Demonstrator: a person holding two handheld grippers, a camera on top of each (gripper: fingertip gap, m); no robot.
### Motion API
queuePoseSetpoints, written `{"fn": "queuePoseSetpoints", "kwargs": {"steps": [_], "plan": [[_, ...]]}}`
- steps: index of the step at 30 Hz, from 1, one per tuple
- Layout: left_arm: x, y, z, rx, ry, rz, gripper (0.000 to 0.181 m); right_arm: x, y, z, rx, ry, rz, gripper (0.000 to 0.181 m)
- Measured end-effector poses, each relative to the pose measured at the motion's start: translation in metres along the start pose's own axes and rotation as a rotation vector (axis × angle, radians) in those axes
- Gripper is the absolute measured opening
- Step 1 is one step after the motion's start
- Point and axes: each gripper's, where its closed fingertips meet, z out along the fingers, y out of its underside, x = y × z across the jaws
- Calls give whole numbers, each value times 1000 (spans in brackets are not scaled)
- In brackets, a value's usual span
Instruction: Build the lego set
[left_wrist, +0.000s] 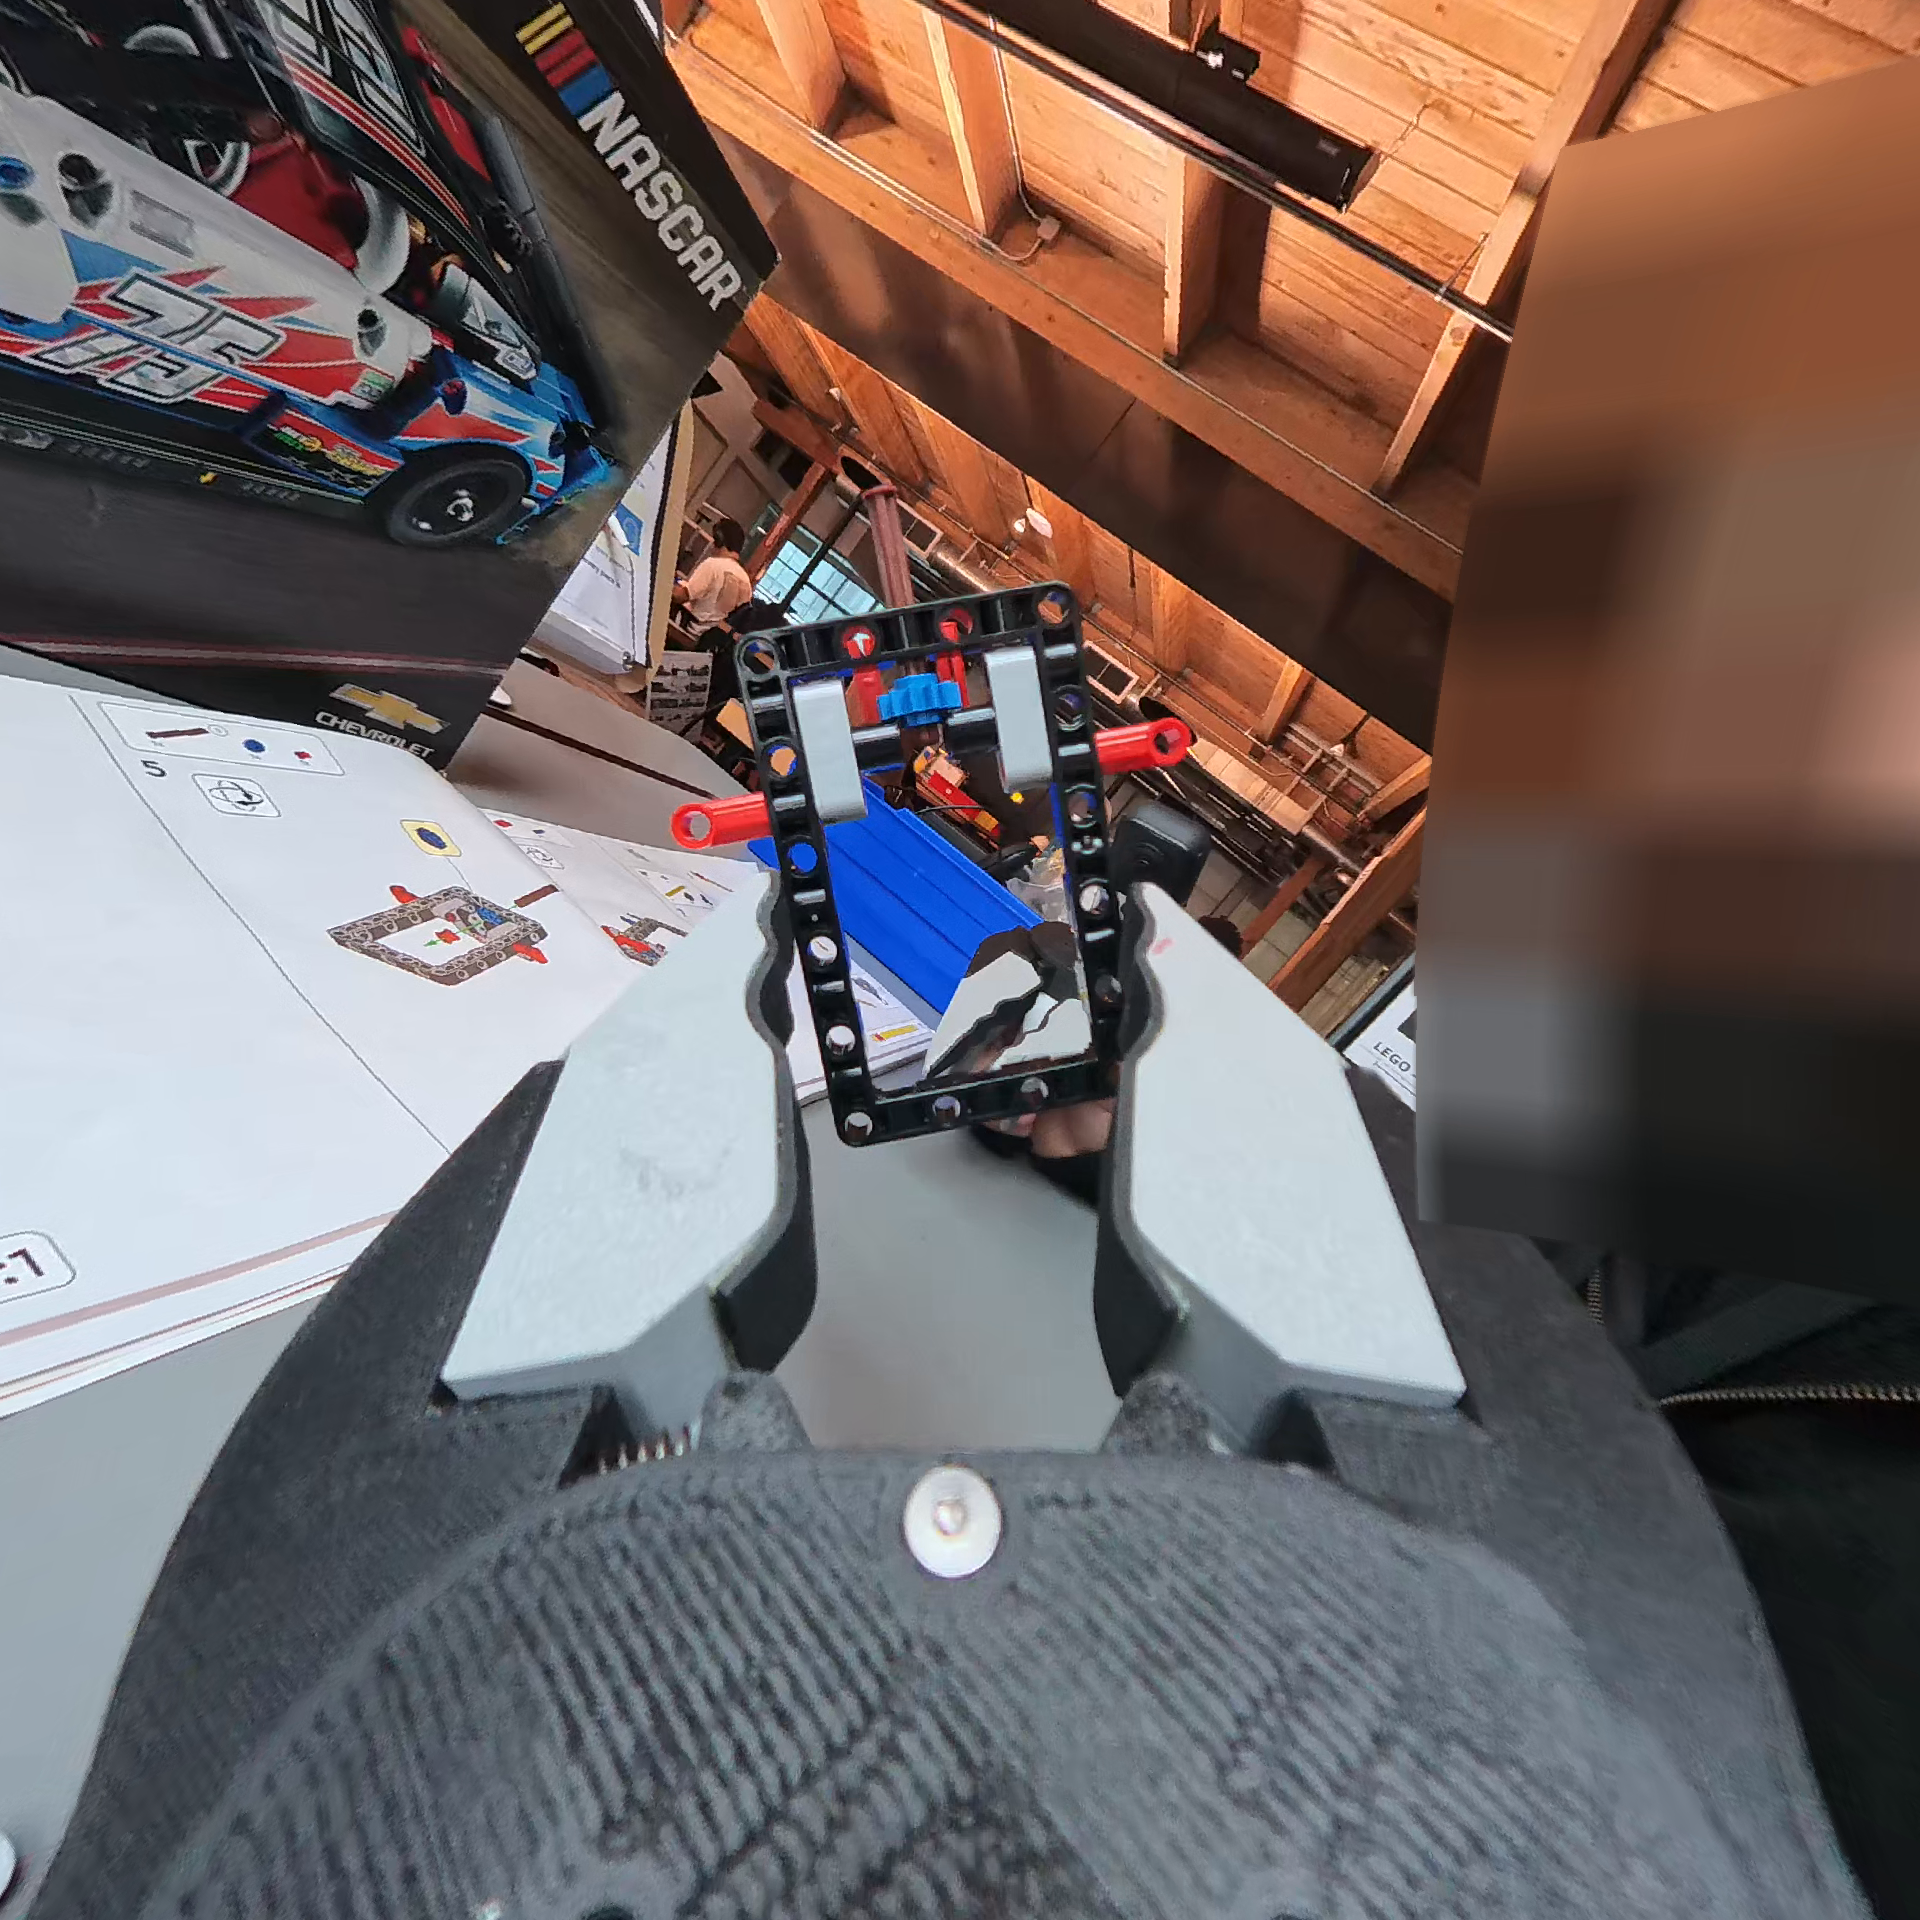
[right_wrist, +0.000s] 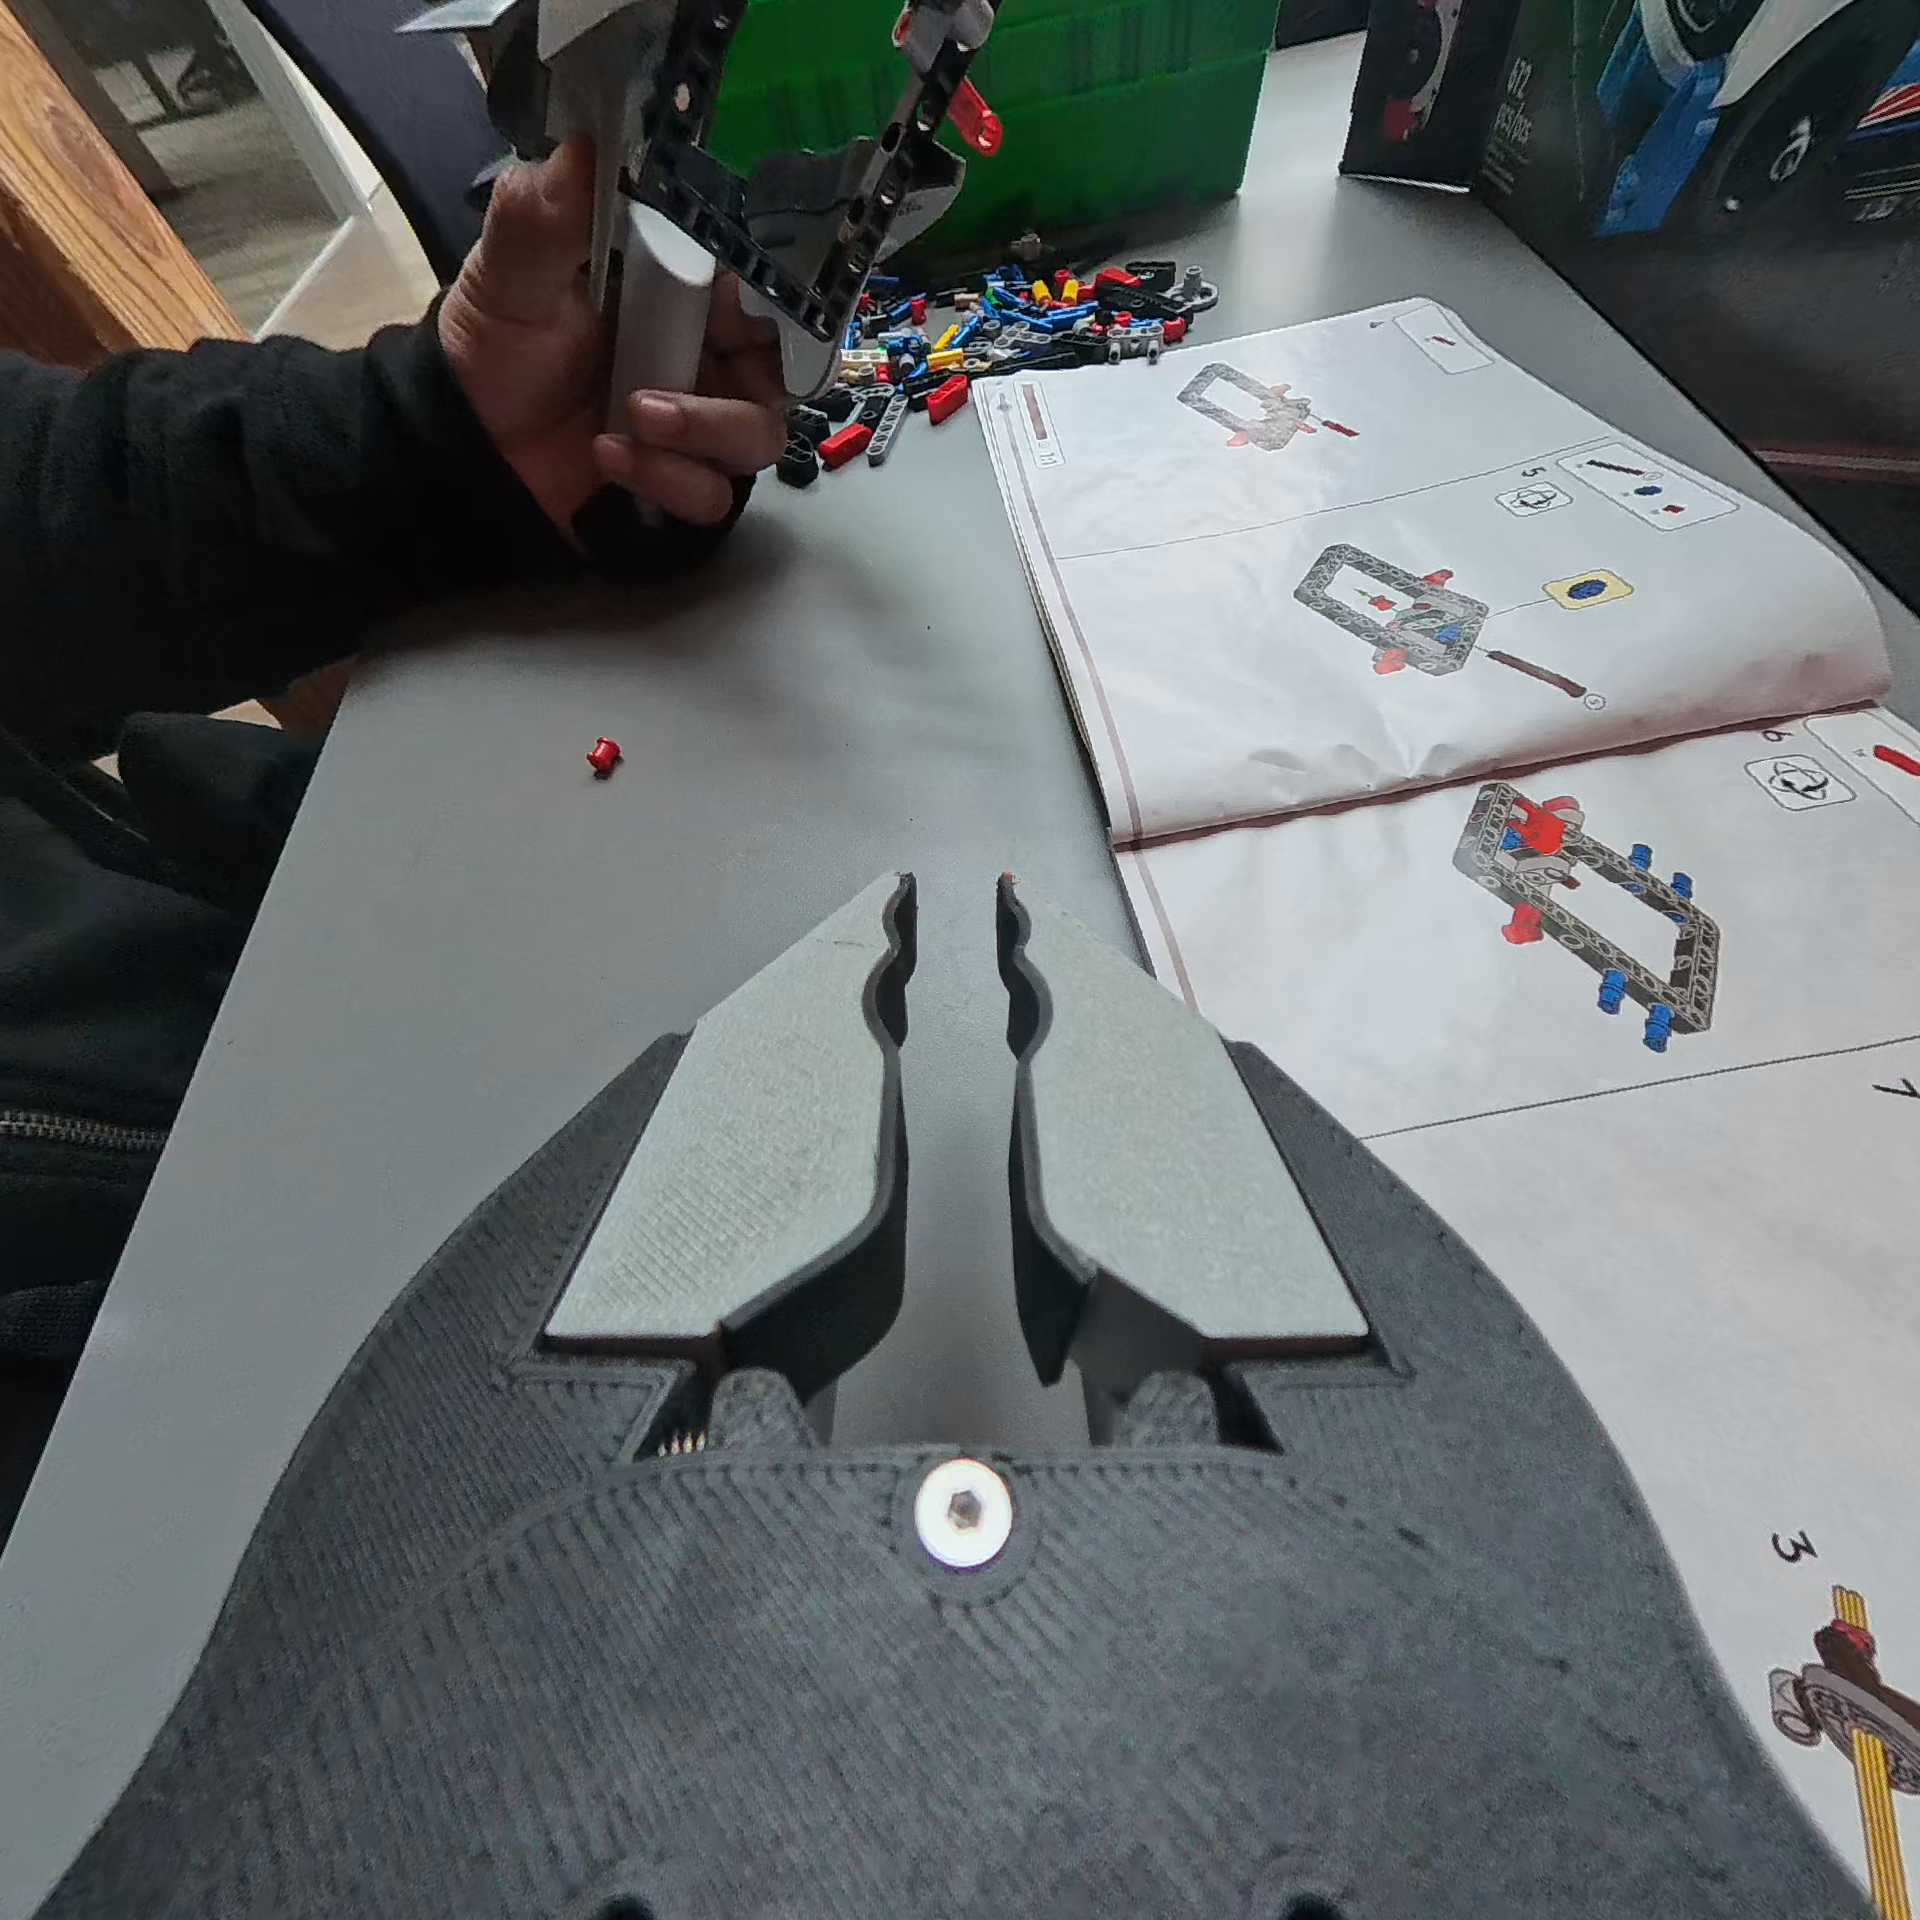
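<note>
Here the left gripper (left_wrist: 951, 925) holds the black frame (left_wrist: 925, 862) upright, long axis vertical.

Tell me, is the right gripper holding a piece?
No, the right gripper hovers empty over the table, jaws slightly apart.

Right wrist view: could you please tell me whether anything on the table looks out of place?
Yes: one small red piece lies alone on the bare table, well apart from the parts pile.
</note>
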Motion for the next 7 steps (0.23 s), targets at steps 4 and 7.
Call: {"fn": "queuePoseSetpoints", "kwargs": {"steps": [4, 7], "plan": [[1, -2, -1, 22, 30, -58, 62, 0, 1, 1, -9, 4, -2, 12], [1, -8, -5, 65, 56, -111, 62, 0, 1, 1, -8, 4, -3, 12]]}}
